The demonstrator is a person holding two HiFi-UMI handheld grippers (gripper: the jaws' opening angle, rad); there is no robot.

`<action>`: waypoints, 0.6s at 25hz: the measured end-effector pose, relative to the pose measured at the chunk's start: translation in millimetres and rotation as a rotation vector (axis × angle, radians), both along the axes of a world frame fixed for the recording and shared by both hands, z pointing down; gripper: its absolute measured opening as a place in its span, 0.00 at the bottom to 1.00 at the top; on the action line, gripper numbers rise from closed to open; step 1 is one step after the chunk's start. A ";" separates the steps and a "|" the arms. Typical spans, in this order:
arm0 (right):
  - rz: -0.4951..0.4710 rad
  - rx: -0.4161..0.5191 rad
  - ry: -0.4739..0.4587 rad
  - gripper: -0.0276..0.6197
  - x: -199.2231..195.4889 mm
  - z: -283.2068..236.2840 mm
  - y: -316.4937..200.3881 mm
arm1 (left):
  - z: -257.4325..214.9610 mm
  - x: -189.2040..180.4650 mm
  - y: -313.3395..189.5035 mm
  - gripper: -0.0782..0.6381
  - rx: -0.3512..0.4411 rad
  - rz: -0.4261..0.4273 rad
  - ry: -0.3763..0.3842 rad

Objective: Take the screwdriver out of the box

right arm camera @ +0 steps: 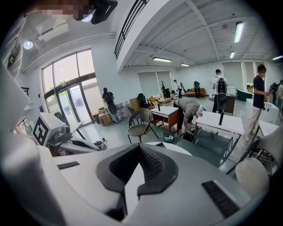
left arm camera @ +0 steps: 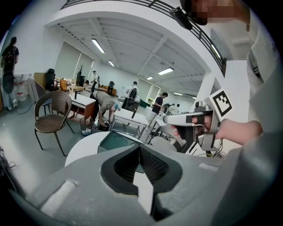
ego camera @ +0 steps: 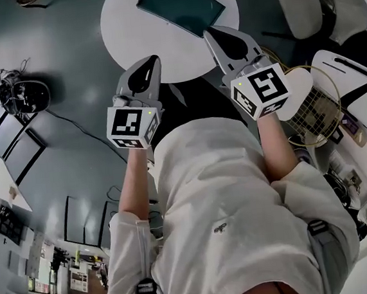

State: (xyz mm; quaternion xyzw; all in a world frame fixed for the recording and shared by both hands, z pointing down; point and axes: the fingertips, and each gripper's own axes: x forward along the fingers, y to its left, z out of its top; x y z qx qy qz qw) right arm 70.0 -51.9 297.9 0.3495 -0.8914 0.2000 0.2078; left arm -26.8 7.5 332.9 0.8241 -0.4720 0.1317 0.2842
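A flat dark teal box point(ego camera: 181, 6) lies on a round white table point(ego camera: 126, 26) ahead of me; no screwdriver shows in any view. My left gripper point(ego camera: 154, 59) hovers over the table's near edge, jaws shut and empty. My right gripper point(ego camera: 206, 31) hangs close to the box's near corner, also shut with nothing held. In the left gripper view the shut left gripper point(left arm camera: 139, 147) points toward the box point(left arm camera: 116, 141), with the right gripper point(left arm camera: 194, 119) alongside. In the right gripper view the shut right gripper point(right arm camera: 139, 145) covers most of the table point(right arm camera: 174, 148); the box is hidden there.
A white chair point(ego camera: 305, 2) and a wire mesh basket point(ego camera: 315, 104) stand to the right of the table. A tangle of cables point(ego camera: 20, 94) lies on the floor at left. A wicker chair point(left arm camera: 53, 110), desks and several people occupy the room beyond.
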 end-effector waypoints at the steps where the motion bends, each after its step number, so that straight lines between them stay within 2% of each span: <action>1: 0.002 -0.004 0.006 0.05 -1.7 5.5 -2.8 | 7.0 -1.5 -2.4 0.12 -0.003 0.002 -0.003; 15: -0.022 -0.103 0.093 0.05 -4.1 100.6 -10.5 | 110.7 17.1 -21.8 0.13 -0.071 0.043 -0.072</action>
